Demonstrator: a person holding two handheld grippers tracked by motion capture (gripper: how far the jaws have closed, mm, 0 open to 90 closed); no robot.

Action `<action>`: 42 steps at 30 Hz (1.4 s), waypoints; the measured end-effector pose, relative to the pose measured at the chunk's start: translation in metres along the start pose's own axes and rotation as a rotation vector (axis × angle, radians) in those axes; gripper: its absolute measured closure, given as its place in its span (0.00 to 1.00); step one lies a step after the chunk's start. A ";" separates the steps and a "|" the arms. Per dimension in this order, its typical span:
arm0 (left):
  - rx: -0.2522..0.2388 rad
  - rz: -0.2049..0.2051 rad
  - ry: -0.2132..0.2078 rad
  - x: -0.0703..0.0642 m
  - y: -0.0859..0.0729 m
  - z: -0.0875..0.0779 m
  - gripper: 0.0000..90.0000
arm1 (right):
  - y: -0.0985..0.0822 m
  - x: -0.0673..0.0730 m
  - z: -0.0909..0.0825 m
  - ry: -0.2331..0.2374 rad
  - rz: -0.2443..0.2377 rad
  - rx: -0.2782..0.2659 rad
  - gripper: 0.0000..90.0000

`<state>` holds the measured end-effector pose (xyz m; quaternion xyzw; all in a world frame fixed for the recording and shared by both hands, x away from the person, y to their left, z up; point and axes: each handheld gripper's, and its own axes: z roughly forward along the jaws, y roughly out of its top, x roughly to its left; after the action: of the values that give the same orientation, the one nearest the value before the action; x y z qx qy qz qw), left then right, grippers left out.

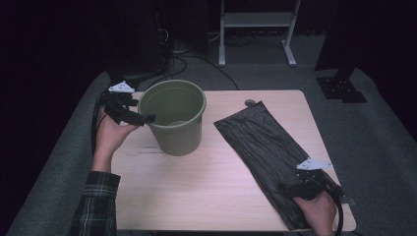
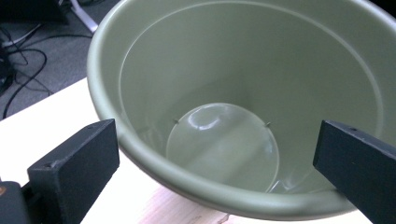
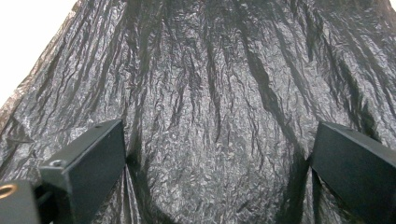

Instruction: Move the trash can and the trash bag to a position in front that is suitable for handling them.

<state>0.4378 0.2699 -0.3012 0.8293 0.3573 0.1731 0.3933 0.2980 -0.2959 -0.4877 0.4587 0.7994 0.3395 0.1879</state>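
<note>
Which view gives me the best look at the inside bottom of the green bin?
The left gripper view: it looks straight down into the round olive-green plastic bin, showing its bare, shiny floor. The high view shows the bin whole and upright on the light wooden table, but its floor only dimly. The right gripper view faces the crinkled black plastic bag.

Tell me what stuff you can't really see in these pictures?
- Green bin: the high view hides its far outer side; in the left gripper view the edges cut off its rim.
- Black bag: its near end lies under the right gripper and hand.
- Small grey thing by the bag's far end: too small to tell.
</note>
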 end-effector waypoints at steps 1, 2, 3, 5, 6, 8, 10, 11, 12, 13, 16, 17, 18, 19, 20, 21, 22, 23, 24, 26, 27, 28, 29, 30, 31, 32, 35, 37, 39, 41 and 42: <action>0.006 -0.008 0.001 0.002 -0.001 0.002 0.00 | 0.000 0.000 0.000 0.000 0.001 -0.001 0.02; 0.005 -0.009 -0.001 0.003 -0.001 0.003 0.00 | 0.000 0.000 0.000 0.000 0.001 -0.001 0.02; 0.000 -0.016 -0.004 0.004 -0.002 0.003 0.00 | 0.000 0.000 0.000 0.000 0.000 -0.001 0.02; -0.002 -0.024 -0.009 0.006 -0.003 0.004 0.00 | 0.000 0.000 0.000 0.000 0.001 -0.001 0.02; 0.000 -0.028 -0.010 0.007 -0.003 0.005 0.00 | 0.000 0.000 0.000 0.000 0.000 -0.001 0.02; 0.001 -0.028 -0.005 0.007 -0.003 0.006 0.00 | 0.000 0.000 0.000 0.001 0.000 -0.001 0.02; 0.004 -0.035 -0.006 0.008 -0.003 0.008 0.00 | 0.000 0.000 0.000 0.001 0.000 0.000 0.02; 0.008 -0.041 -0.009 0.009 -0.003 0.009 0.00 | 0.000 0.000 0.000 0.001 0.000 0.000 0.02; 0.010 -0.043 -0.014 0.010 -0.003 0.011 0.00 | 0.000 0.000 0.000 0.001 0.000 0.000 0.02; 0.009 -0.044 -0.016 0.010 -0.003 0.012 0.00 | 0.000 0.000 0.000 0.001 0.000 0.000 0.02; 0.019 -0.046 -0.030 0.009 -0.003 0.017 0.00 | 0.000 0.000 0.000 0.001 0.000 0.000 0.02; 0.019 -0.046 -0.030 0.009 -0.003 0.017 0.00 | 0.000 0.000 0.000 0.001 0.000 0.000 0.02; 0.023 -0.036 -0.029 0.006 -0.002 0.018 0.00 | 0.000 0.000 0.000 0.001 0.000 0.000 0.02; 0.028 -0.027 -0.029 0.004 -0.001 0.018 0.00 | 0.000 0.000 0.000 0.001 0.000 0.000 0.02; 0.031 -0.023 -0.031 0.002 -0.001 0.018 0.00 | 0.000 0.000 0.000 0.001 0.000 0.000 0.02; 0.031 -0.019 -0.036 0.000 0.000 0.019 0.00 | 0.000 0.000 0.000 0.001 0.000 0.000 0.02; 0.032 -0.014 -0.042 -0.002 0.000 0.019 0.00 | 0.000 0.000 0.000 0.001 0.000 0.000 0.02; 0.033 -0.009 -0.046 -0.005 0.000 0.018 0.00 | 0.000 0.000 0.000 0.001 0.000 0.000 0.02; 0.034 -0.005 -0.050 -0.006 -0.001 0.018 0.00 | 0.000 0.000 0.000 0.001 -0.001 0.000 0.02; 0.032 0.004 -0.062 -0.011 -0.001 0.018 0.00 | 0.000 0.000 0.000 0.002 -0.001 -0.001 0.02; 0.031 0.006 -0.068 -0.014 -0.002 0.017 0.00 | 0.000 0.000 0.000 0.002 0.000 -0.001 0.02; 0.028 0.010 -0.073 -0.016 -0.002 0.017 0.00 | 0.000 0.000 0.000 0.002 -0.001 -0.001 0.02; 0.028 0.013 -0.079 -0.018 -0.003 0.017 0.00 | 0.000 0.000 0.000 0.001 0.000 -0.001 0.02; 0.032 0.021 -0.085 -0.020 -0.003 0.016 0.00 | 0.000 0.000 0.000 0.001 -0.001 -0.001 0.02; 0.027 0.022 -0.091 -0.023 -0.004 0.016 0.00 | 0.000 0.000 0.000 0.002 -0.001 -0.001 0.02; 0.027 0.026 -0.098 -0.025 -0.004 0.016 0.00 | 0.000 0.000 0.000 0.002 -0.001 -0.001 0.02; 0.031 0.042 -0.116 -0.033 -0.004 0.015 0.00 | 0.000 0.000 0.000 0.001 -0.001 -0.001 0.02; 0.029 0.047 -0.126 -0.036 -0.005 0.015 0.00 | 0.000 0.000 0.000 0.001 -0.001 -0.001 0.02; 0.018 0.051 -0.162 -0.045 -0.006 0.015 0.00 | 0.000 0.000 0.000 0.001 -0.001 -0.001 0.02; 0.015 0.057 -0.181 -0.050 -0.006 0.015 0.00 | 0.000 0.000 0.000 0.002 0.001 0.000 0.02; 0.014 0.060 -0.188 -0.053 -0.006 0.015 0.00 | 0.000 0.000 0.000 0.002 0.002 0.000 0.02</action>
<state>0.4067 0.2261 -0.3156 0.8549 0.2948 0.1038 0.4140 0.2978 -0.2956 -0.4877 0.4591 0.7992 0.3400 0.1868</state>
